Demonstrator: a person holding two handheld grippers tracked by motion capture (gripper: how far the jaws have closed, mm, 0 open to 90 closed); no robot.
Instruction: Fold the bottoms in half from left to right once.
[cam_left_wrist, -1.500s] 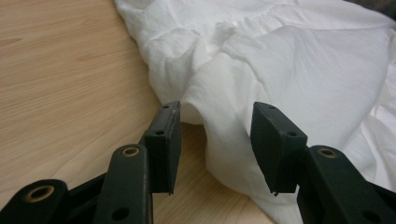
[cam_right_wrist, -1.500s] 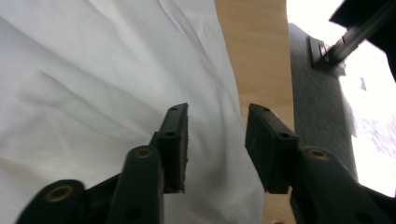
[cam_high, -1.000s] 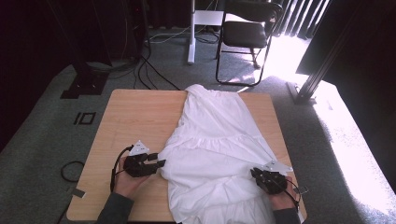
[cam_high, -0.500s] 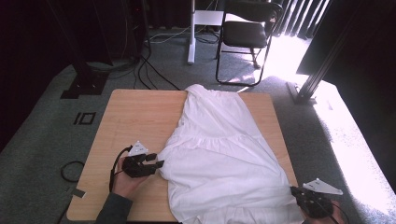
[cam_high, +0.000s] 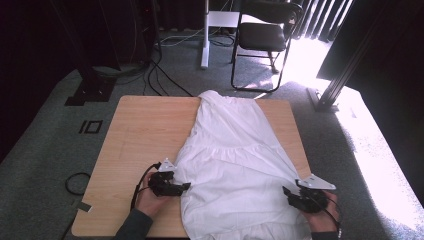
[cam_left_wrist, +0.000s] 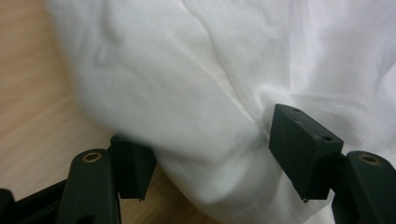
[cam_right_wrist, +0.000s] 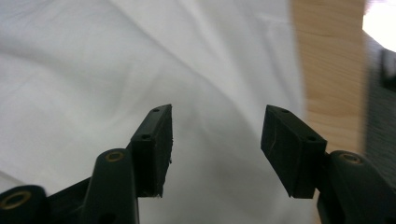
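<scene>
— On the wooden table (cam_high: 135, 130), what is counted?

— One white garment (cam_high: 235, 165) is counted. It is spread along the middle of the table, its narrow end at the far edge and its wide end hanging over the near edge. Two claws are counted, one in each hand. Beyond the table, one black chair (cam_high: 265, 37) is seen on the carpet.

— How is the left claw (cam_high: 186, 186) held?

— It is held low at the left edge of the garment, pointed across toward the cloth, with the forearm coming in from the near edge. Its jaws have just been opening; in the left gripper view a thick fold of the cloth is seen between them, bulging against both, and no firm pinch can be made out.

— And the right claw (cam_high: 286, 191)?

— It is held at the right edge of the garment, near the table's corner, pointed inward. Its jaws have just been opening and stand apart above the cloth; nothing is gripped between them.
</scene>
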